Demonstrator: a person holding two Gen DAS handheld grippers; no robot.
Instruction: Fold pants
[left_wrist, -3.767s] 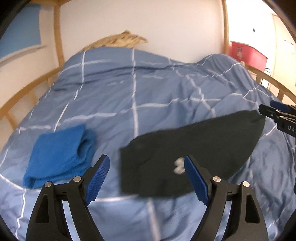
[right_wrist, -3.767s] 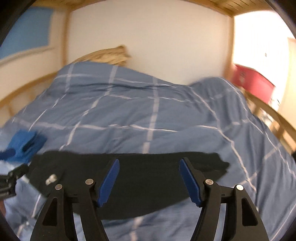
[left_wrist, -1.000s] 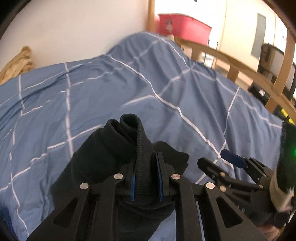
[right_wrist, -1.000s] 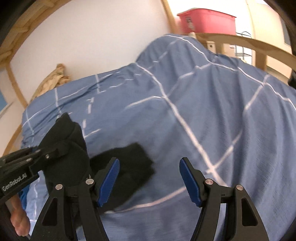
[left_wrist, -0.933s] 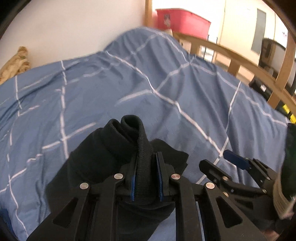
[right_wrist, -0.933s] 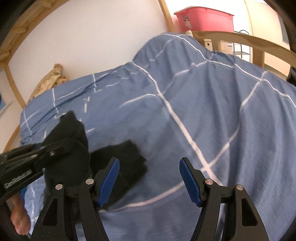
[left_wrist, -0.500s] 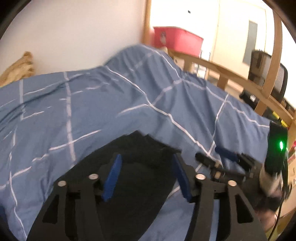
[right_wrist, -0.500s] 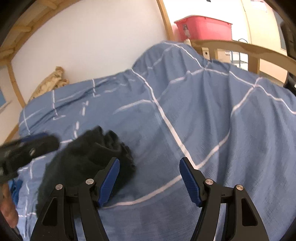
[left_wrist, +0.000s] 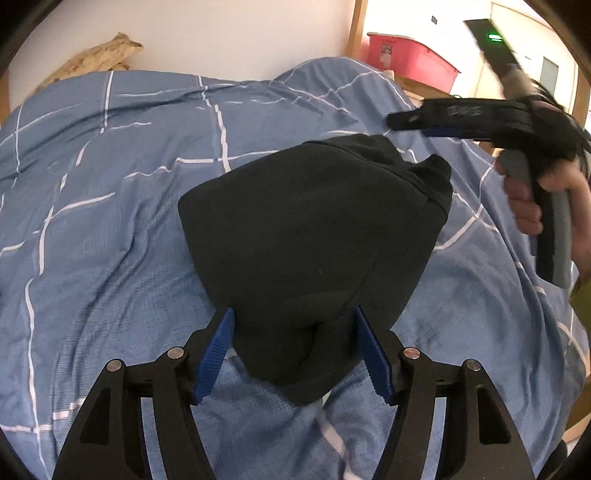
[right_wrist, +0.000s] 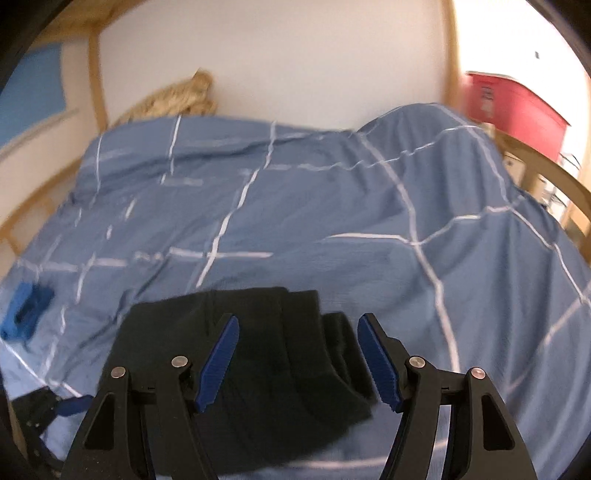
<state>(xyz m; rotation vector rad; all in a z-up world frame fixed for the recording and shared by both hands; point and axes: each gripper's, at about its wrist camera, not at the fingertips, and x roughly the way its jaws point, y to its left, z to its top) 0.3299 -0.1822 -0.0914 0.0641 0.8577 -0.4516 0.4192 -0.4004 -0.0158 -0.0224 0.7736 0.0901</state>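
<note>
Left wrist view: my left gripper (left_wrist: 293, 350) stands wide, gripping nothing, above the near edge of the folded black pants (left_wrist: 314, 236) lying on the blue checked duvet (left_wrist: 110, 221); my right gripper (left_wrist: 406, 120) hovers past their far right corner, its side lettering too blurred to read. Right wrist view: my right gripper (right_wrist: 299, 356) is wide too, the pants (right_wrist: 258, 354) under its tips, with bare duvet (right_wrist: 332, 206) beyond up to the wall and a blue folded cloth (right_wrist: 26, 310) far left.
</note>
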